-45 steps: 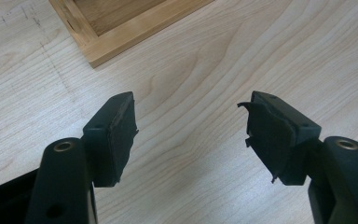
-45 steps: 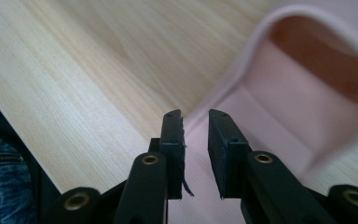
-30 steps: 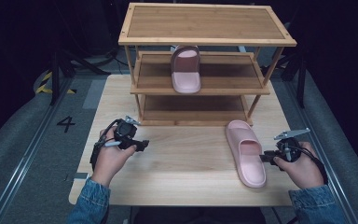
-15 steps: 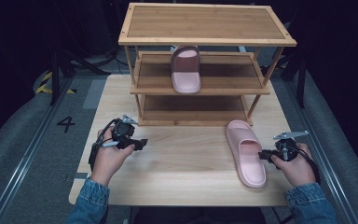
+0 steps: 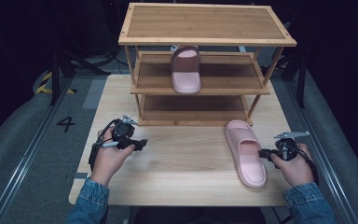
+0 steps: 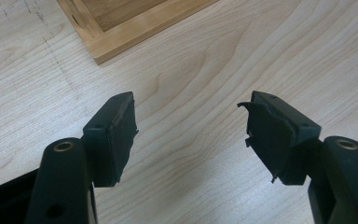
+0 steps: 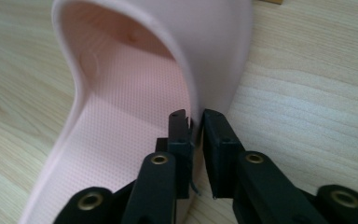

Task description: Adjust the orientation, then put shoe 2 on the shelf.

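Nearby the tabletop's (image 5: 186, 158) right edge, the right hand-held gripper (image 7: 196, 122) pinches a soft pink rubber slipper's (image 5: 244, 151) rim; the left hand-held gripper (image 6: 191, 128) gapes wide, empty.

My left gripper (image 6: 191, 135) holds its jaws wide apart over the pale wooden table (image 6: 205, 60); the rack's bamboo base corner (image 6: 121, 28) sits at the frame's upper left.

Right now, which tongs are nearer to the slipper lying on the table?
Right. The right tongs pinch the slipper's side wall; the left tongs stand open, far across the table.
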`<state>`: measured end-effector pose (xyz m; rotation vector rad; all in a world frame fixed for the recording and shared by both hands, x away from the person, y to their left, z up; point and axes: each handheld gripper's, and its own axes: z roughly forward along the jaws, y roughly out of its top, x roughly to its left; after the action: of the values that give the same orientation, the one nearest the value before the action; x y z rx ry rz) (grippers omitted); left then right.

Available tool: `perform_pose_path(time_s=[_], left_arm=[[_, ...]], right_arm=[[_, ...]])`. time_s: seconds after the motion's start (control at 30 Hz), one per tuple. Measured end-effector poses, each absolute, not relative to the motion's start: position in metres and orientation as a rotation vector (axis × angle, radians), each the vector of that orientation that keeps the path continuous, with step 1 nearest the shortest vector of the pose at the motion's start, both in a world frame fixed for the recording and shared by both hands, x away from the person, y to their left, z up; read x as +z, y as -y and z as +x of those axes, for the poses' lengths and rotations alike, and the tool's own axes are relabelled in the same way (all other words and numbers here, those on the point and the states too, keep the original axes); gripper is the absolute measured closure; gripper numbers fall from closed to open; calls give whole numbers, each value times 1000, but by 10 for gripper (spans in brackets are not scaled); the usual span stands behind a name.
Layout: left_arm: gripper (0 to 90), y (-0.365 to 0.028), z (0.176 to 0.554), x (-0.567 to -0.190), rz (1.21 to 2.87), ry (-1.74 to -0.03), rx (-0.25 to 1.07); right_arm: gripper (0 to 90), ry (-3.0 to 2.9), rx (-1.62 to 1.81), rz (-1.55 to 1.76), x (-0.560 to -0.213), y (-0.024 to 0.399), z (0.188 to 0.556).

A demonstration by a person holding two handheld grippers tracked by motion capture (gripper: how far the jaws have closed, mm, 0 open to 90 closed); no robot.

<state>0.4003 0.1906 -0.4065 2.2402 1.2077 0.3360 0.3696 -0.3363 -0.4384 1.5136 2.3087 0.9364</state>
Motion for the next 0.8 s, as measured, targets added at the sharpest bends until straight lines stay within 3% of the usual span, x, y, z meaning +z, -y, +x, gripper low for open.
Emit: perform_pose_path(time_s=[0.57,0.8], left_arm=[[332,-197,397,-405,2219,-1227,344],[332,-201,395,-407,2221,-1244,341]], right_arm=[[864,-2250,997,1529,-412,328,365],[865,-2233,1079,1502,-387,326,362]])
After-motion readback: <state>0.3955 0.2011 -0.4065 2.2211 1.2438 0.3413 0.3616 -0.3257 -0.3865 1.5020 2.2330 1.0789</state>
